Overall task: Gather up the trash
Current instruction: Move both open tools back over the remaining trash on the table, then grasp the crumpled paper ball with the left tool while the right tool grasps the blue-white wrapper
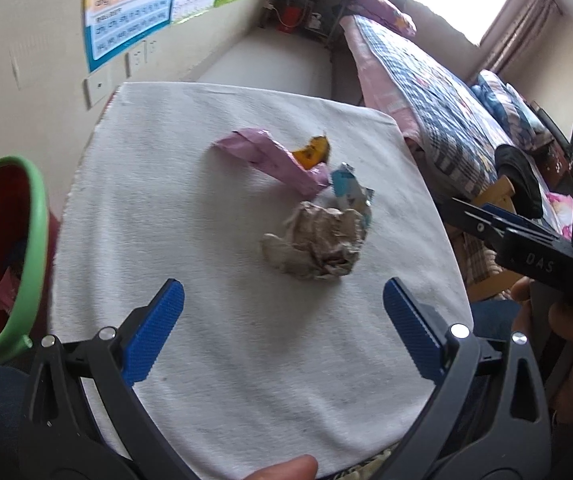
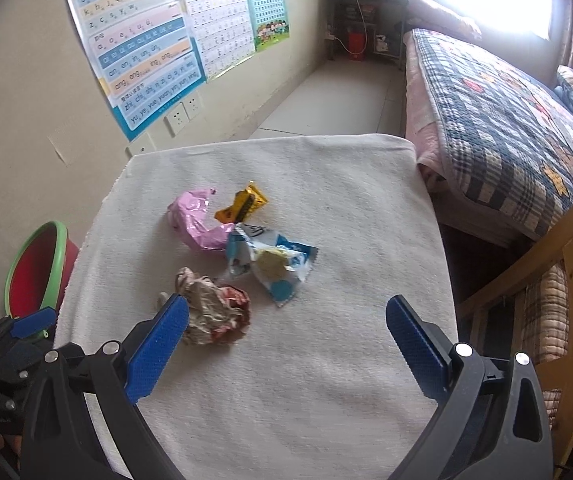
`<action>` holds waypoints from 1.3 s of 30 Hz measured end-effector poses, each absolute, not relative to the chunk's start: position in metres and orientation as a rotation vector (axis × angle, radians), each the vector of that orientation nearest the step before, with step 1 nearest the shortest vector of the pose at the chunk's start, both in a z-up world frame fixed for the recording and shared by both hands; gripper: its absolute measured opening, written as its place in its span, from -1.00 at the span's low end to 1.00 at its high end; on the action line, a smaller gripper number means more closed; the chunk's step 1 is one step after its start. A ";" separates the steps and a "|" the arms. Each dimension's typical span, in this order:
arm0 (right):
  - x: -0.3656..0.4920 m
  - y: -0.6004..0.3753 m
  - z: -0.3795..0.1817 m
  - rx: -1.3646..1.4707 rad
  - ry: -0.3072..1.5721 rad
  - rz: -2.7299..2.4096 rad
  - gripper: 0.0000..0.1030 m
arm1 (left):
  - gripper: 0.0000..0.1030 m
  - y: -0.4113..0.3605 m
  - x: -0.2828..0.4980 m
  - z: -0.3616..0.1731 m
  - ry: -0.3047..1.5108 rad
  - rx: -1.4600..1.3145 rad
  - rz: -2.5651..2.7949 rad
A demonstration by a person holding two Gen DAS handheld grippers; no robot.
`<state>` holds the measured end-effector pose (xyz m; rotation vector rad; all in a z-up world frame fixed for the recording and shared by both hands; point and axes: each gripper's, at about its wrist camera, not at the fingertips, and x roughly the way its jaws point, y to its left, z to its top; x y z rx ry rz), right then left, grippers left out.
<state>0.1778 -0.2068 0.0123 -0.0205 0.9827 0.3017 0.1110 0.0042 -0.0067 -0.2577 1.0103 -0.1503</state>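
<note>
On white cloth [image 2: 326, 380]: four wrappers; both grippers' fingers spread, empty.

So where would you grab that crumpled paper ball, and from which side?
Grip the crumpled paper ball across its bulging middle, coming down from above on the near side. It sits nearest the left gripper, whose jaws stand open. Its far side touches the blue-and-white wrapper, so approaching from there might snag that.

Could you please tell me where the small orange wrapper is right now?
The small orange wrapper lies on the white cloth-covered table, at the far end of the litter cluster, touching the crumpled pink foil wrapper to its left in both views.
</note>
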 end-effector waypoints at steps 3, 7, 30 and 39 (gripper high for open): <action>0.181 -0.214 0.010 -0.011 0.984 0.298 0.86 | 0.89 -0.009 0.117 -0.010 1.022 -0.250 -0.166; 0.187 -0.224 0.004 0.008 0.992 0.292 0.86 | 0.89 -0.024 0.126 -0.017 1.041 -0.233 -0.177; 0.222 -0.243 -0.028 0.061 1.055 0.315 0.86 | 0.20 -0.053 0.192 -0.082 1.193 -0.162 -0.182; 0.232 -0.214 -0.042 0.024 1.072 0.359 0.86 | -0.39 -0.019 0.187 -0.067 1.148 -0.199 -0.144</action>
